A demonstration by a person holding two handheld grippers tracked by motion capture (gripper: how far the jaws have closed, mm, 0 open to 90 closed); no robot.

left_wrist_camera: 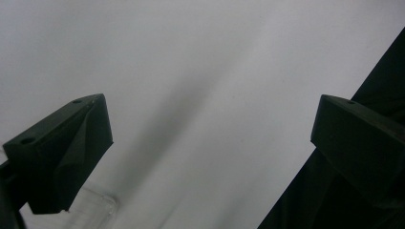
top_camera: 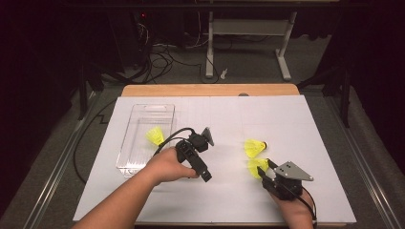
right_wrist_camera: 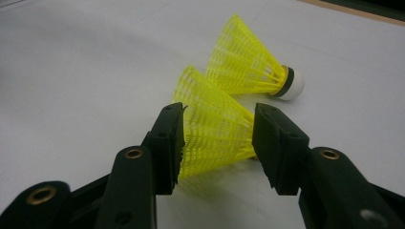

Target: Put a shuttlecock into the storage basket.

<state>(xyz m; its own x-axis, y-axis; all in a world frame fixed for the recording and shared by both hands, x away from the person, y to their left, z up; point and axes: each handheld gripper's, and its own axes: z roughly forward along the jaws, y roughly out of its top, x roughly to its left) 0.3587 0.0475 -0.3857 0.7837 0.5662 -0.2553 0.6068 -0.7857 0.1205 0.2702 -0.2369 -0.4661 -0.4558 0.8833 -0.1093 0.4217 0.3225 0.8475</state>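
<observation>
Three yellow shuttlecocks are in the high view. One shuttlecock [top_camera: 155,136] lies inside a clear plastic tray [top_camera: 143,109] on the left. A second shuttlecock [top_camera: 254,147] [right_wrist_camera: 243,64], with a white cork tip, lies on its side on the white tabletop [top_camera: 229,119]. The third shuttlecock [top_camera: 257,167] [right_wrist_camera: 215,136] lies just in front of it, with my right gripper [top_camera: 264,168] [right_wrist_camera: 218,114] shut on its mesh skirt, one pad against each side. My left gripper [top_camera: 198,155] [left_wrist_camera: 210,102] hovers right of the tray, its jaws wide open with nothing between them.
A corner of the clear tray [left_wrist_camera: 98,210] shows low in the left gripper view. The table's wooden far edge [top_camera: 210,89] borders a dark floor with cables and a desk frame [top_camera: 248,28]. White surface stretches between tray and shuttlecocks.
</observation>
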